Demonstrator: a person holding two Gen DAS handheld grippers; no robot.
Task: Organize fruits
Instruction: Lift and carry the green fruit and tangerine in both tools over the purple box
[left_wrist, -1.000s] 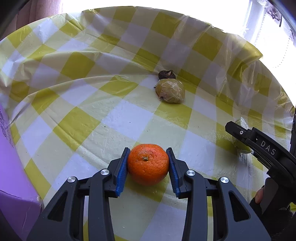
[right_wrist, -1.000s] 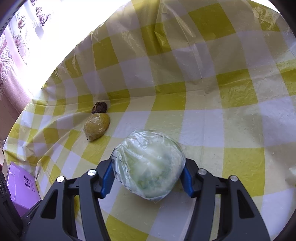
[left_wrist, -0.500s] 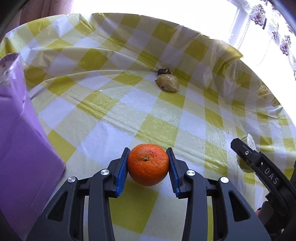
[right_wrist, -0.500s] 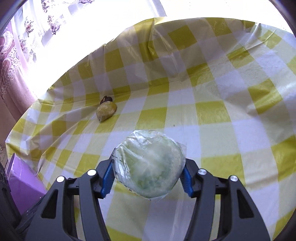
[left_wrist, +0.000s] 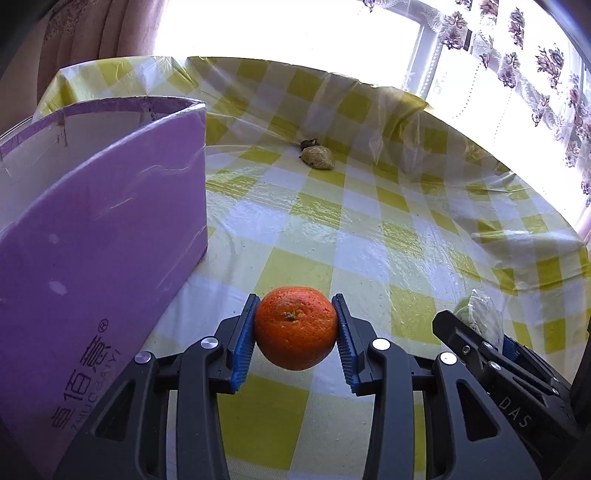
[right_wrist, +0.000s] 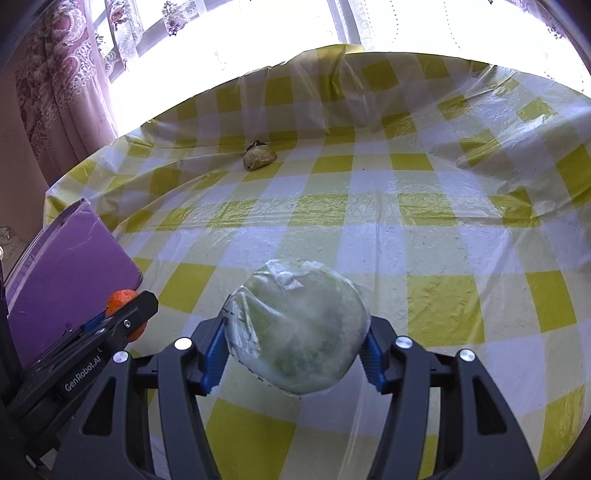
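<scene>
Left claw (left_wrist: 295, 328) clamps an orange (left_wrist: 294, 326) between blue pads, clear of the checked tabletop (left_wrist: 362, 229), beside a purple box (left_wrist: 103, 236). Right claw (right_wrist: 295, 343) stands wider, gripping a plastic-wrapped green fruit (right_wrist: 297, 325) above the tabletop.

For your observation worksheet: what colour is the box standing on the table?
Purple box with darker printed lettering; clearest in the left wrist view.
</scene>
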